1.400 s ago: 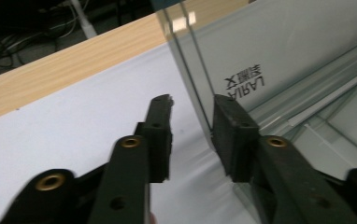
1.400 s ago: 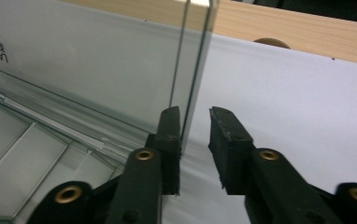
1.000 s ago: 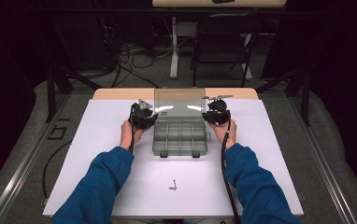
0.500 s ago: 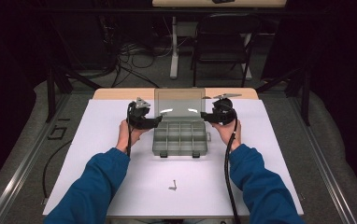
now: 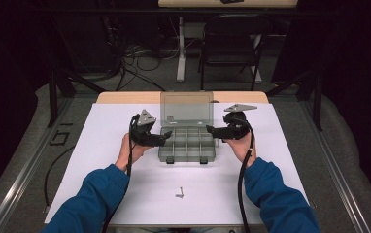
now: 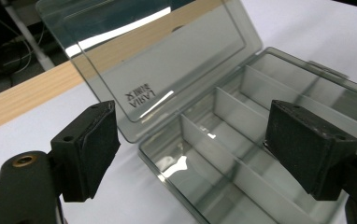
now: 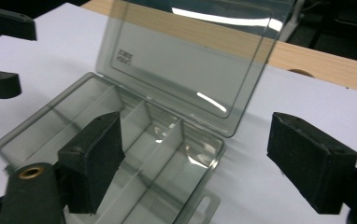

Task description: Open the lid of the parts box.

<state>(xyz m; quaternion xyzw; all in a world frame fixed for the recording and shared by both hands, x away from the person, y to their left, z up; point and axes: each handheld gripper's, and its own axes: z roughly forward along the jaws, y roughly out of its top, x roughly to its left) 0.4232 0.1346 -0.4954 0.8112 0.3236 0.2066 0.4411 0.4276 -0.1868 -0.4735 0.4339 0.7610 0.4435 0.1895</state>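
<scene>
Jaws of both the left gripper (image 5: 165,138) and right gripper (image 5: 209,129) have just been opening, empty, flanking the clear compartment box (image 5: 187,145) mid-counter (image 5: 280,145), lid upright. Probably light, rigid, slippery plastic; grip its side walls.

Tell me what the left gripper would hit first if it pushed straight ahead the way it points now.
Probably the open organizer box. The left gripper, jaws open with nothing between them, aims at the near compartments just below the raised lid. Depth is unclear, so the box's near wall may come first.
</scene>
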